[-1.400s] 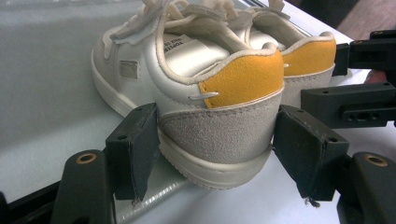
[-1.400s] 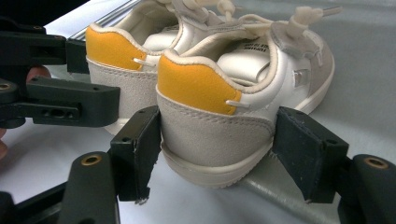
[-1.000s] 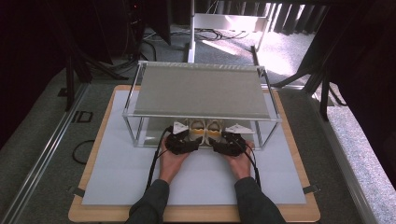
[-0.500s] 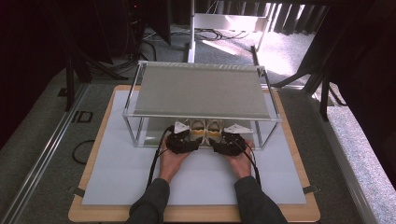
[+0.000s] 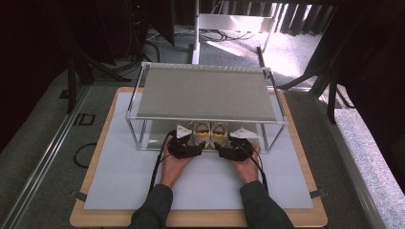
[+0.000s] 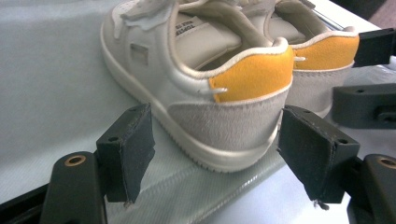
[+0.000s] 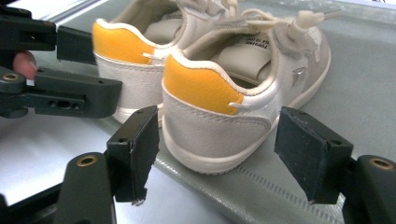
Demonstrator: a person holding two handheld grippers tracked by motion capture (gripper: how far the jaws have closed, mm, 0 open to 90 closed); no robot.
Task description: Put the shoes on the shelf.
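Observation:
A pair of small white shoes with yellow heel tabs stands on the lower shelf of a metal rack (image 5: 138, 126), heels toward me. The left shoe (image 5: 201, 130) (image 6: 196, 79) has its heel between the wide-apart jaws of my left gripper (image 5: 192, 144) (image 6: 219, 142), which is open; the pads do not touch it. Likewise the right shoe (image 5: 219, 130) (image 7: 233, 84) has its heel between the jaws of my open right gripper (image 5: 225, 145) (image 7: 224, 147), with gaps on both sides. Each gripper view also shows the other gripper off to the side.
The rack's upper shelf (image 5: 205, 93) is a grey mesh sheet that overhangs the shoes. The rack stands on a pale mat (image 5: 119, 176) over a wooden board (image 5: 83, 217). Chrome posts (image 5: 142, 138) flank the opening on both sides. Dark floor and cables lie beyond.

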